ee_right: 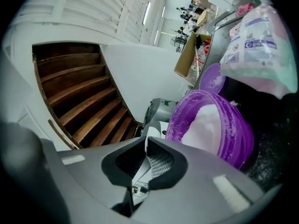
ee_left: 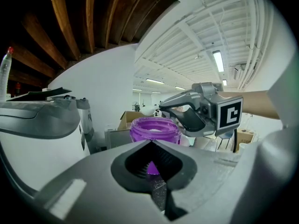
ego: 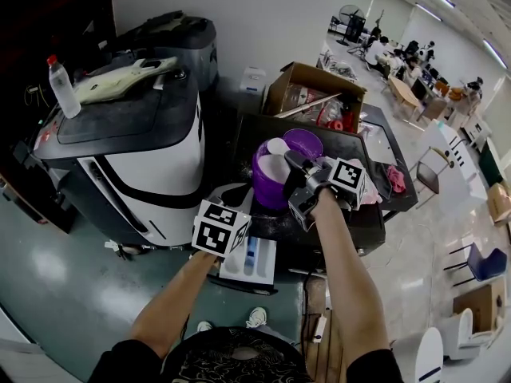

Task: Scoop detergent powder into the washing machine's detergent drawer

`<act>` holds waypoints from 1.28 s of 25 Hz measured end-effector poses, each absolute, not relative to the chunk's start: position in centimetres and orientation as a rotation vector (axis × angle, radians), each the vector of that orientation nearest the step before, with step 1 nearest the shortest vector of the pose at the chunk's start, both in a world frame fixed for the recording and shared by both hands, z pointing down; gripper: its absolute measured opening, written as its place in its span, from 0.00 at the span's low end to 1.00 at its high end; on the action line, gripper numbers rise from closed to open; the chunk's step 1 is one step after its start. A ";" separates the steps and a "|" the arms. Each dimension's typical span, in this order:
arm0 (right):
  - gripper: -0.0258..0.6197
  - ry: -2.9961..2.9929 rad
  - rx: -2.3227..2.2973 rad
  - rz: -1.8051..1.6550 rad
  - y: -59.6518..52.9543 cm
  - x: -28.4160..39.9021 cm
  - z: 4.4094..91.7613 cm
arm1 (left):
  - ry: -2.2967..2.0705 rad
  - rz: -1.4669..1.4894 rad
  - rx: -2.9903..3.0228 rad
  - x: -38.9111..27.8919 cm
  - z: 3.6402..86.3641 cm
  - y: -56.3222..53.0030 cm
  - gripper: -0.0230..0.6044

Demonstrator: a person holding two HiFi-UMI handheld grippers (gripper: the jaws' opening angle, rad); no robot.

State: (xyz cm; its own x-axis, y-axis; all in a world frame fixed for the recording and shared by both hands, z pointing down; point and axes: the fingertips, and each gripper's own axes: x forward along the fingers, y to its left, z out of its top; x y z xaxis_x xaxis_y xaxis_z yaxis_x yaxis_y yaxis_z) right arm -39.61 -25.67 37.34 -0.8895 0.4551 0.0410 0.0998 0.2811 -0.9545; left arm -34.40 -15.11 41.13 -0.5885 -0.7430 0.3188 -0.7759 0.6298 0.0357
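The right tool is clenched on what looks like a white scoop at the far rim of the jar. The left tool is clenched and empty over the drawer, near-left. It is probably best to dip deep, lift level and carry slowly.

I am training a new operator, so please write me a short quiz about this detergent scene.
1. True or false: the purple jar has its lid on.
2. What does the jar hold? A) white powder B) blue liquid C) nothing
3. Fill in: the fingers of the left gripper are ____.
Key: 1 false, the lid lies beside it; 2 A; 3 shut.
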 end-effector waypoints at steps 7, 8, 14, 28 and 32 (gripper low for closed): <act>0.10 -2.223 -0.452 1.877 -25.9 -39.1 37.0 | -2.558 0.147 1.216 -34.5 41.0 -14.8 0.04; 0.10 -2.217 -0.439 1.907 -25.9 -39.0 37.0 | -2.558 0.146 1.214 -34.6 41.0 -14.7 0.04; 0.10 -2.193 -0.390 2.006 -26.2 -38.4 37.7 | -2.558 0.146 1.209 -34.4 41.0 -14.3 0.04; 0.10 -2.231 -0.417 1.974 -24.9 -36.8 38.1 | -2.560 0.147 1.200 -34.1 41.4 -12.8 0.04; 0.10 -2.231 -0.424 1.986 -24.3 -36.0 38.2 | -2.554 0.147 1.209 -33.7 41.7 -12.3 0.04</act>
